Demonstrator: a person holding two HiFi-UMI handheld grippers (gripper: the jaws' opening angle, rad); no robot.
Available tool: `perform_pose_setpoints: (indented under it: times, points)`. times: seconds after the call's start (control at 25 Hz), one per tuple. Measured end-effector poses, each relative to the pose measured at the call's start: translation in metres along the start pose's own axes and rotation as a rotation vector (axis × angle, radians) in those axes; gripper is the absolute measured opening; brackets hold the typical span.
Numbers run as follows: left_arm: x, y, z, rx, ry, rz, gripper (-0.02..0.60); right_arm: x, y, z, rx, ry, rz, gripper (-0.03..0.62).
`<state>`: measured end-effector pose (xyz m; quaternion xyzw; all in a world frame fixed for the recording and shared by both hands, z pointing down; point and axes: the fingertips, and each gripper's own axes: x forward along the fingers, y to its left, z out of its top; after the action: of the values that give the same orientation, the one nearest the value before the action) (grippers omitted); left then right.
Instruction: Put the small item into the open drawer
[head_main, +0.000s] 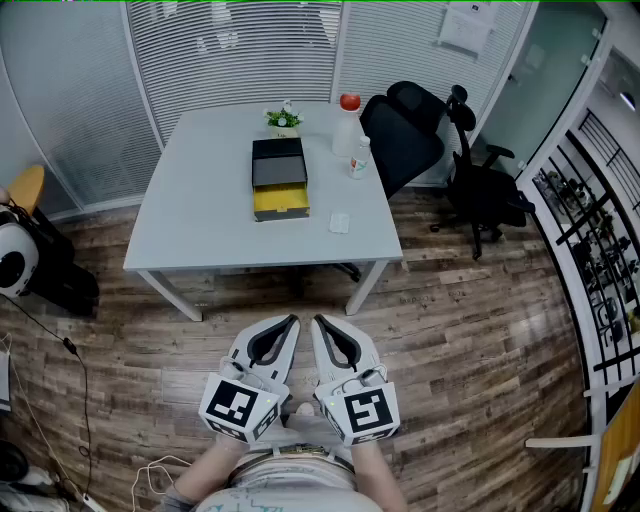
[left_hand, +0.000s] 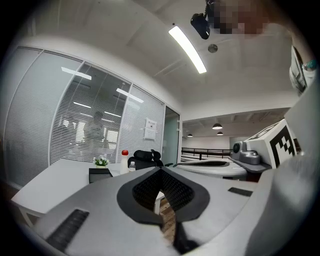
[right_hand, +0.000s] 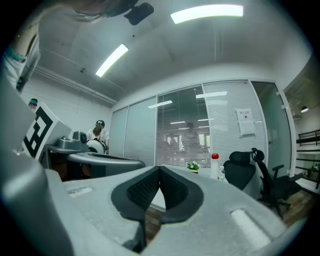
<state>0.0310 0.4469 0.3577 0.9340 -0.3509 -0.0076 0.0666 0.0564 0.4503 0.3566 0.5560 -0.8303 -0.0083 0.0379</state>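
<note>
A small white item (head_main: 340, 222) lies on the grey table (head_main: 200, 200), to the right of a black drawer box (head_main: 278, 162) whose yellow drawer (head_main: 280, 203) stands pulled out toward me. Both grippers are held close to my body, well short of the table and over the wooden floor. My left gripper (head_main: 286, 324) and right gripper (head_main: 324, 324) sit side by side, each with jaws closed and nothing between them. In the left gripper view the left gripper (left_hand: 161, 169) points level toward the table; the right gripper (right_hand: 160, 167) does the same in its own view.
A white bottle with a red cap (head_main: 347, 128), a small water bottle (head_main: 359, 160) and a potted plant (head_main: 284, 120) stand at the table's far side. Two black office chairs (head_main: 405, 135) (head_main: 485, 190) are to the right. Cables (head_main: 60, 340) lie on the floor at left.
</note>
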Motion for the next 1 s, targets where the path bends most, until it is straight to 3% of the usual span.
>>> perform_pose_setpoints:
  times: [0.28, 0.44, 0.68, 1.0]
  points:
    - [0.003, -0.013, -0.006, -0.018, 0.008, -0.007, -0.003, -0.012, -0.006, -0.001, -0.012, -0.018, 0.008, 0.003]
    - [-0.001, -0.009, -0.010, -0.023, 0.016, 0.018, -0.003, -0.007, -0.003, -0.002, 0.052, -0.036, 0.050, 0.003]
    - [-0.001, 0.016, -0.011, -0.043, 0.013, 0.057, -0.003, 0.016, -0.001, -0.007, 0.025, -0.015, 0.080, 0.003]
    - [0.036, 0.062, -0.010, -0.047, 0.021, 0.023, -0.003, 0.067, -0.017, -0.016, 0.026, 0.019, 0.074, 0.003]
